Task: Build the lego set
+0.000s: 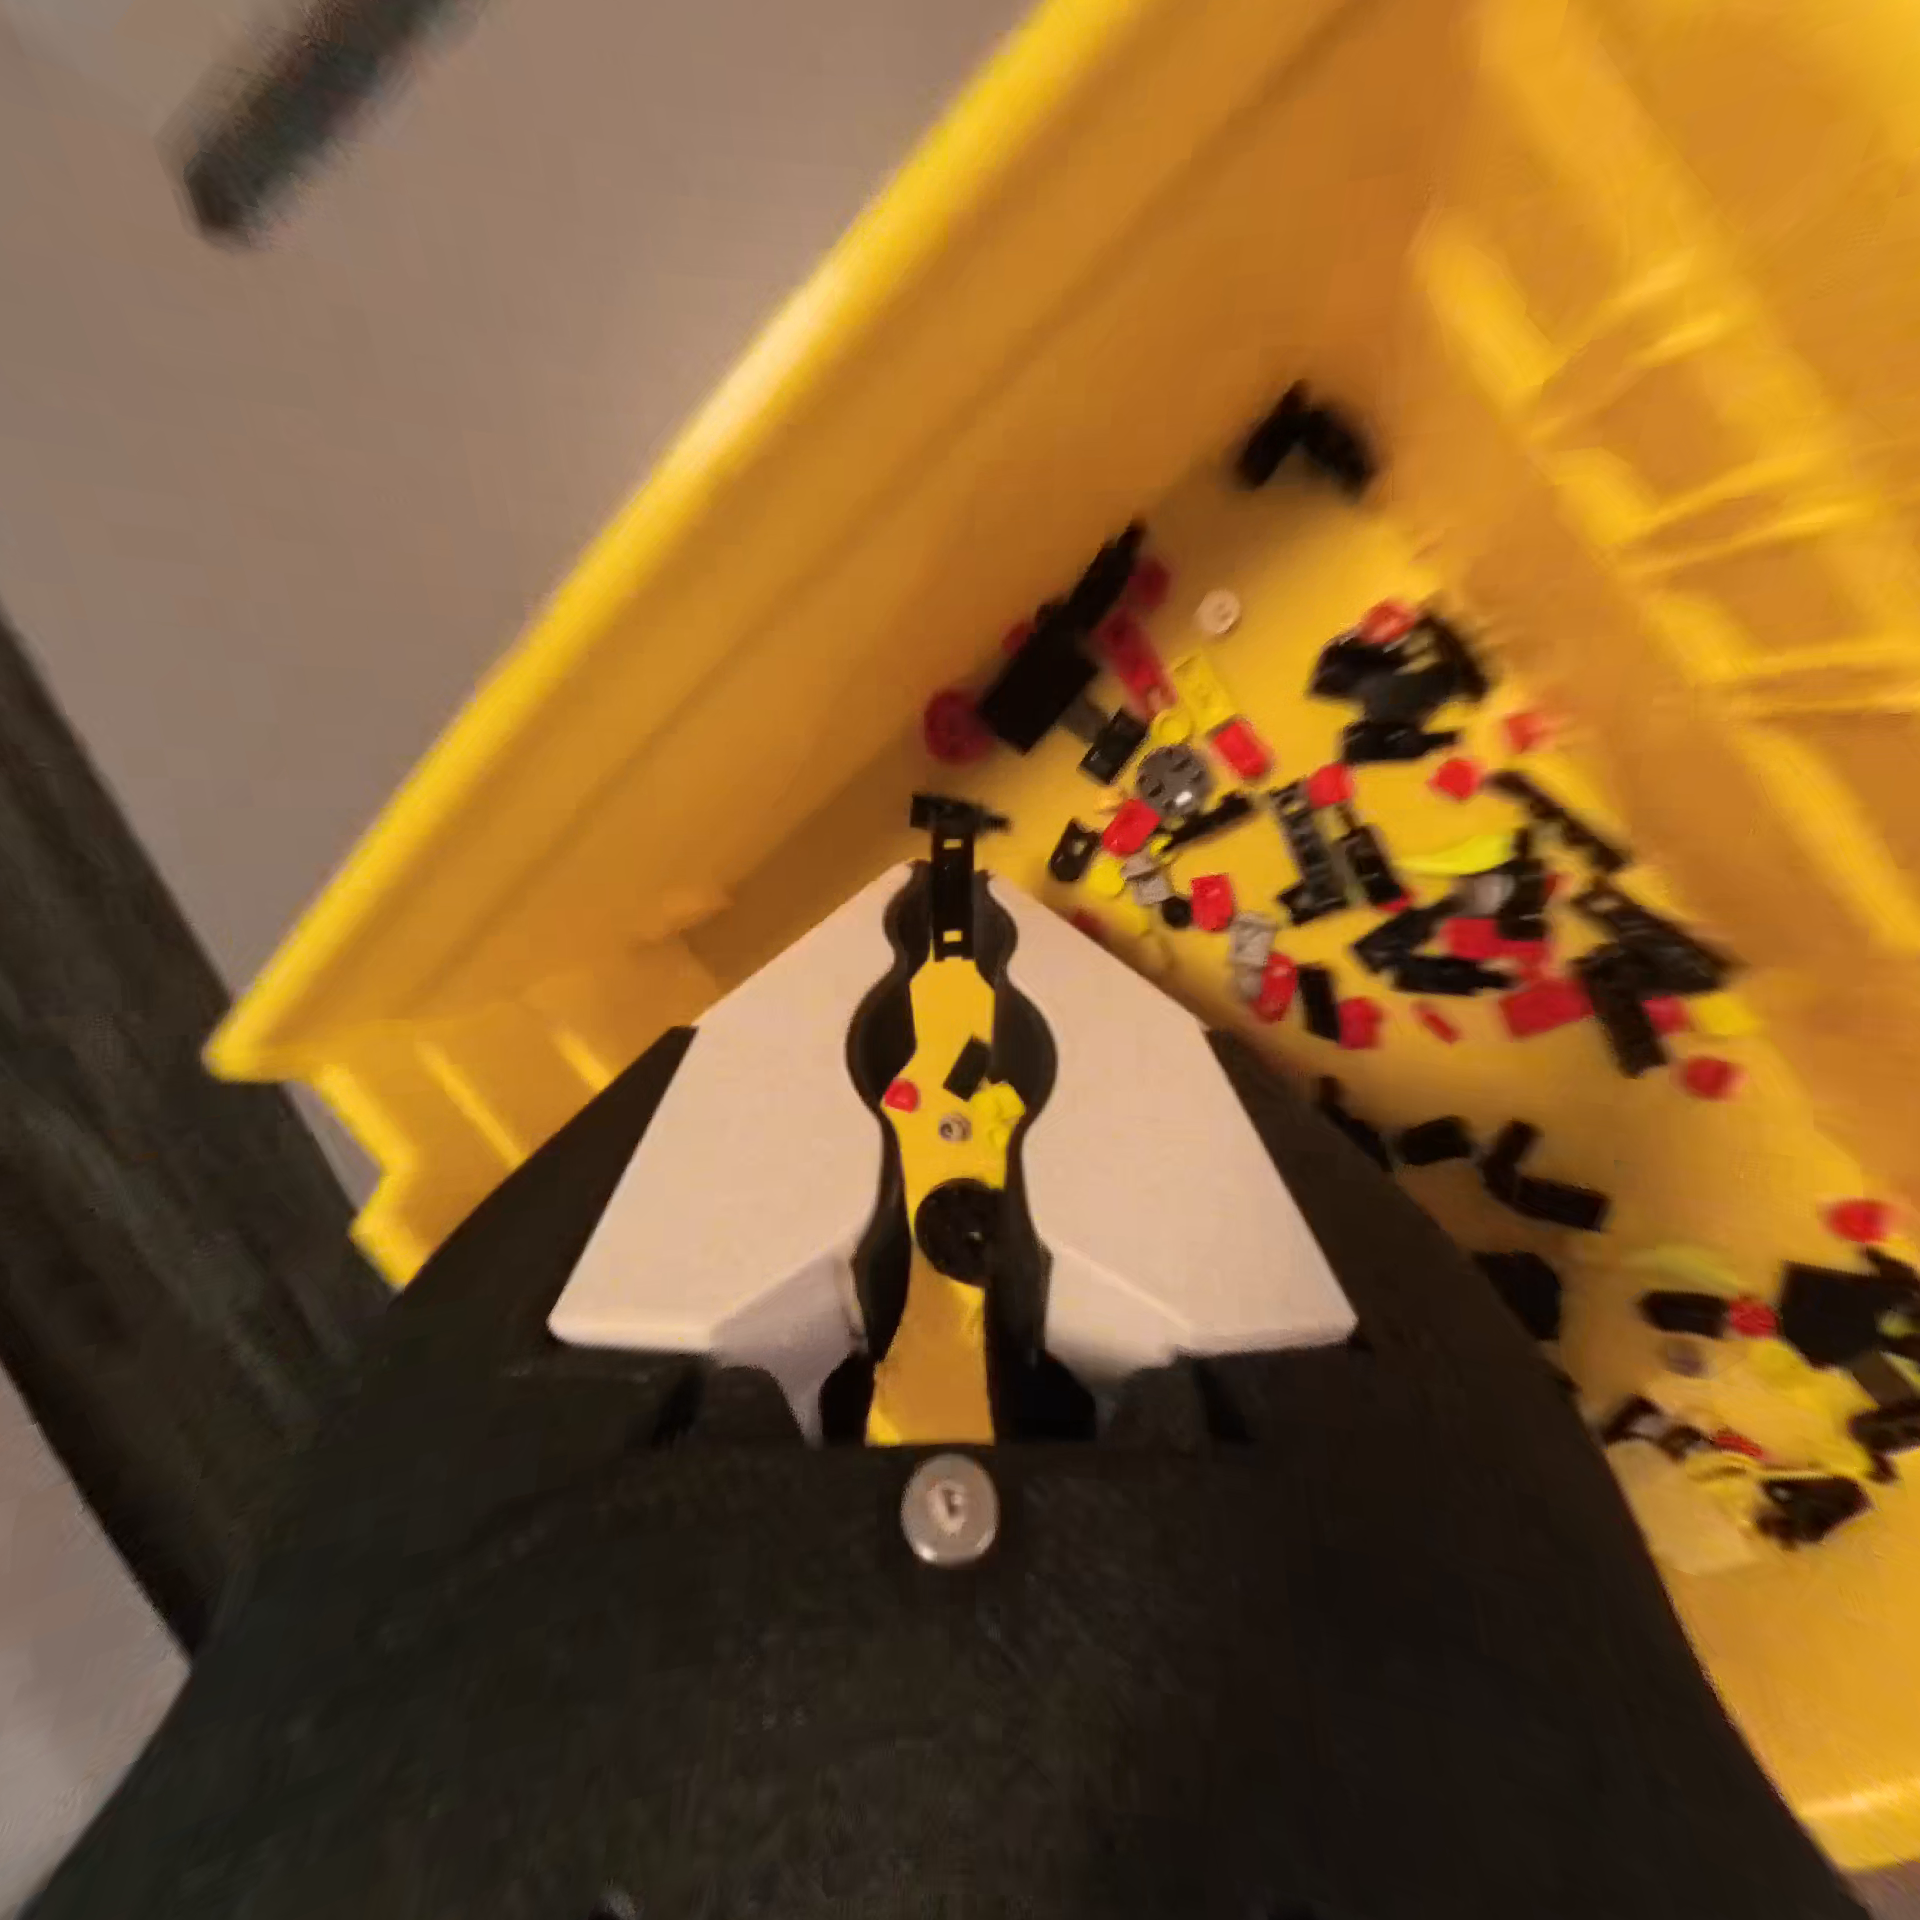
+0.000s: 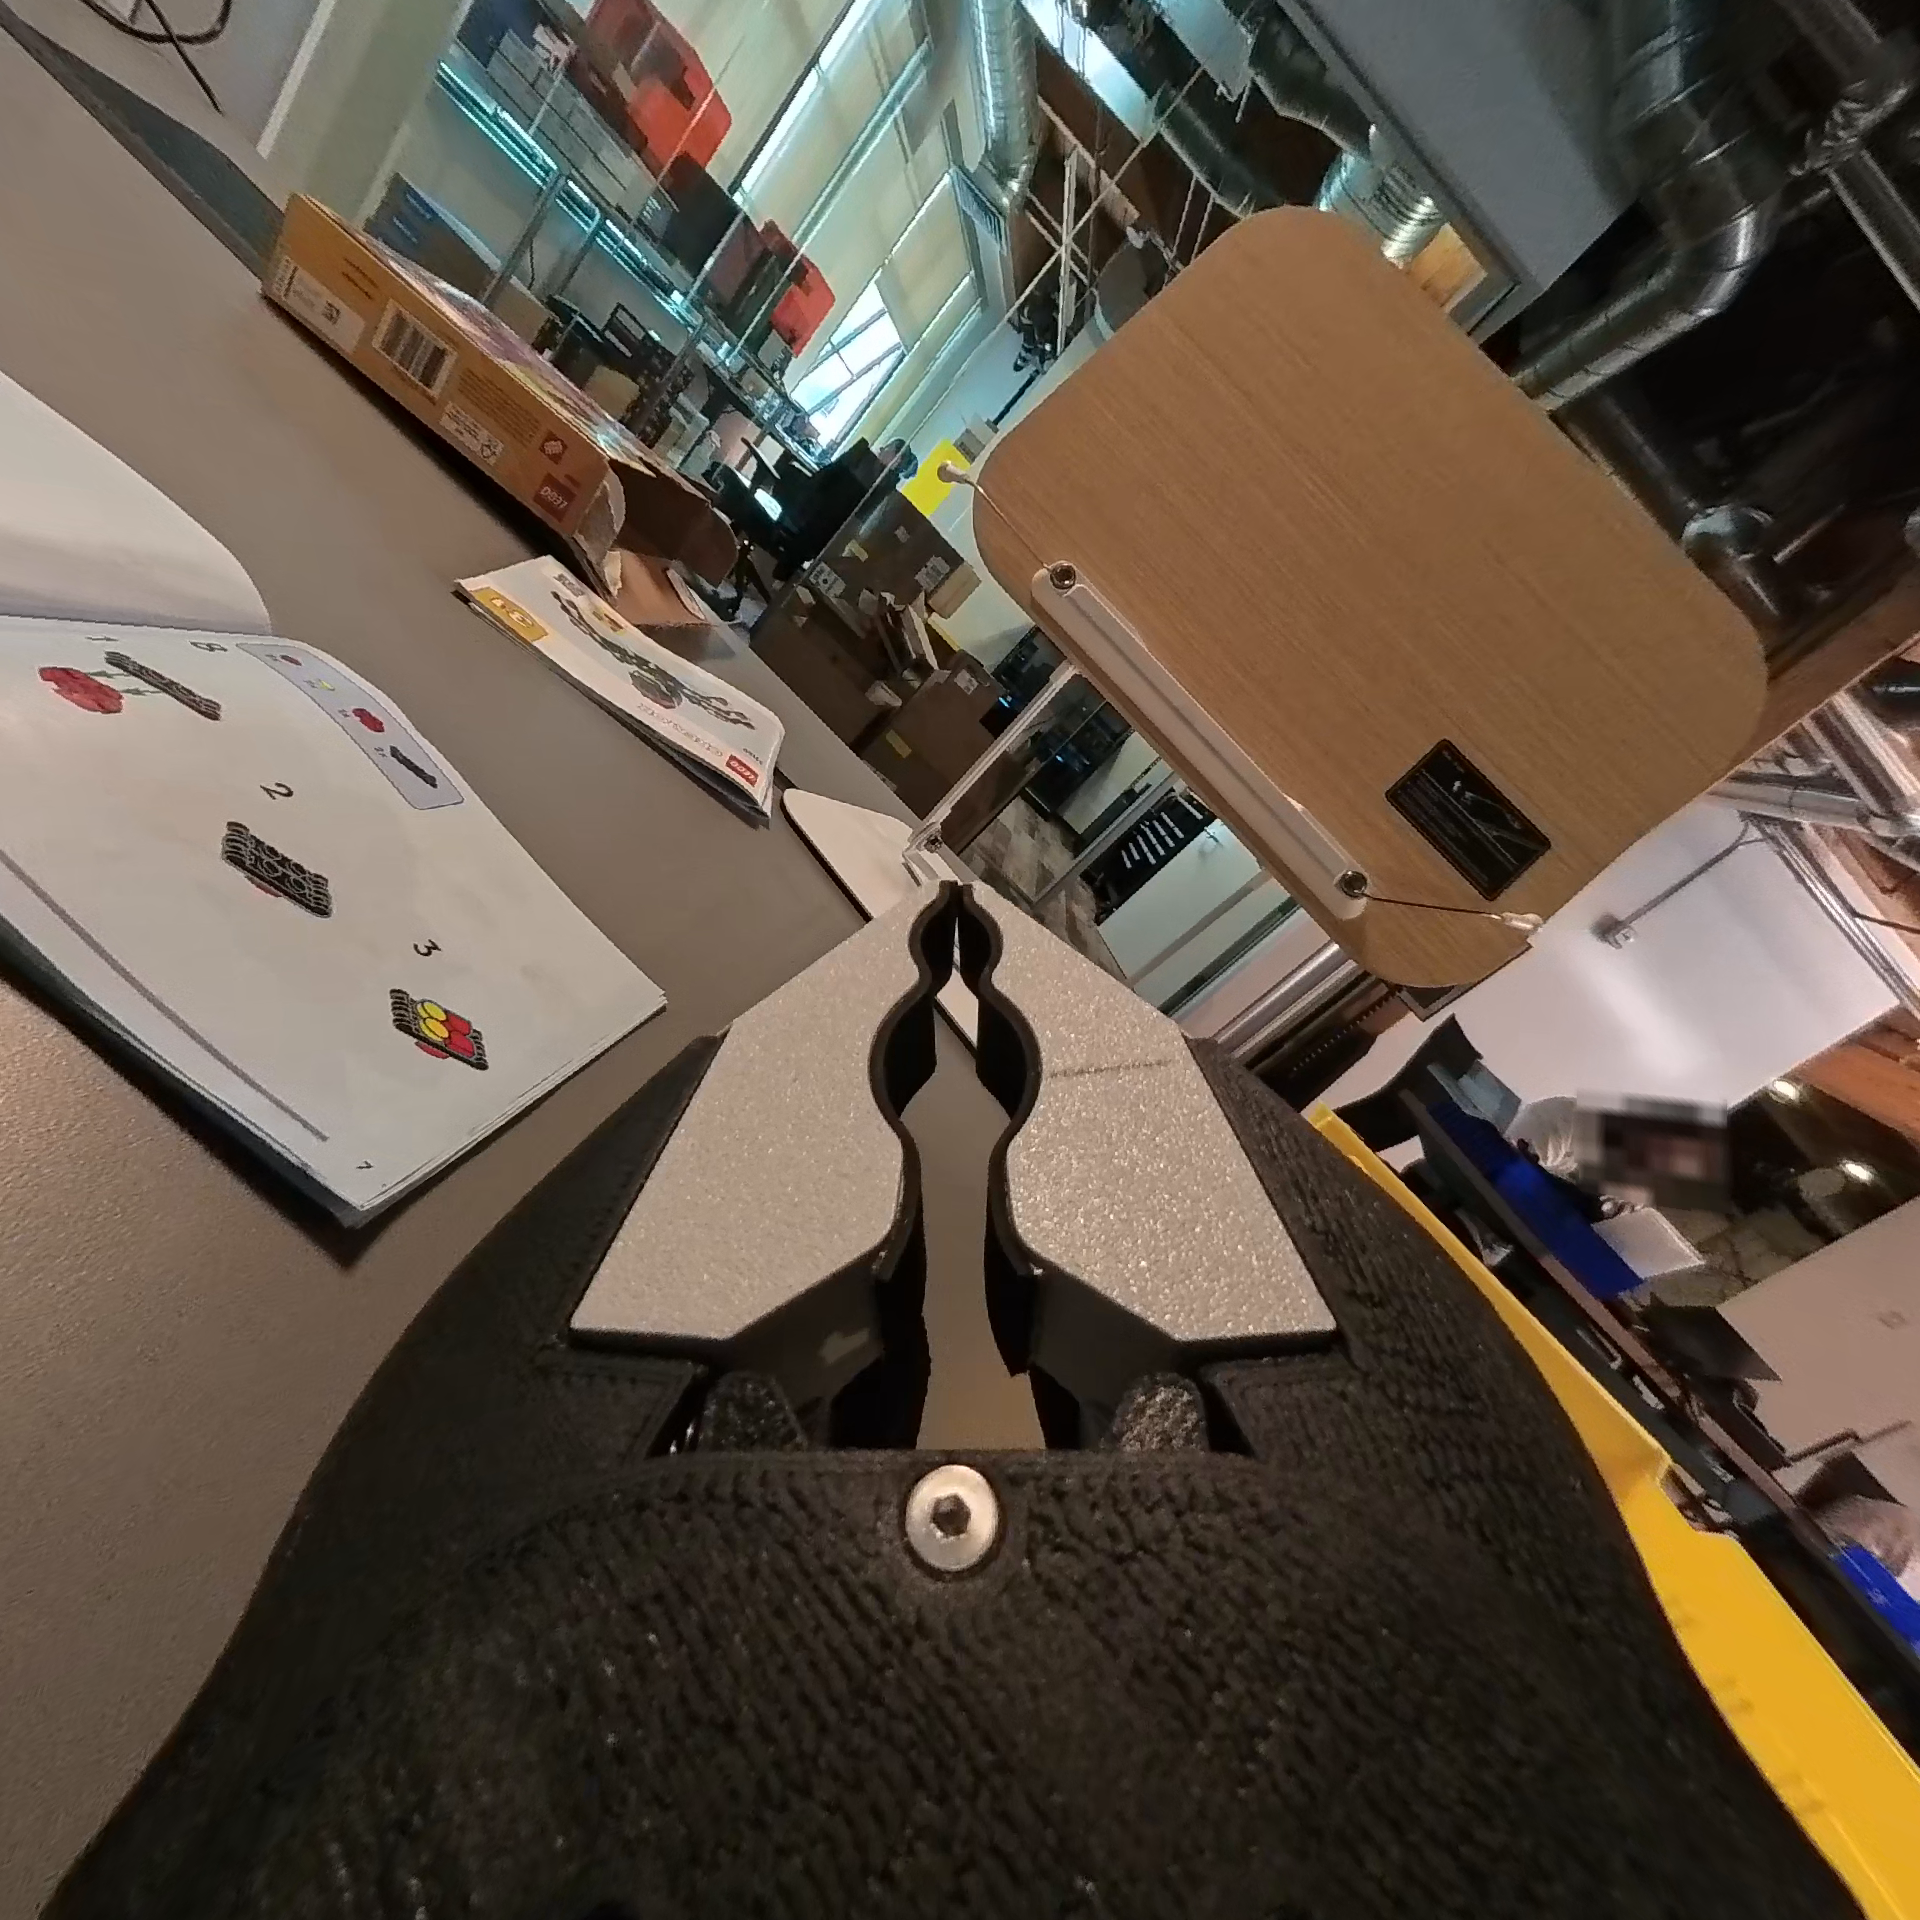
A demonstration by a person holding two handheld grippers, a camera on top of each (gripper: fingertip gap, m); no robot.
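Black thin lego piece [image 1: 948, 868] pinched in left gripper [image 1: 951, 883] over yellow bin [image 1: 644, 665] | right gripper [image 2: 954, 906] pressed together, empty — step: fetching part | next — check open manual [image 2: 312, 894], then seat the part.

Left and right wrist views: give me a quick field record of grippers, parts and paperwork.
left gripper: shut on thin black piece, above the bin
yellow bin: loose black, red, yellow, grey pieces on its floor
right gripper: shut, holding nothing, over the table
open instruction booklet: on table, left of the right gripper
second booklet: farther back
cardboard box: behind it
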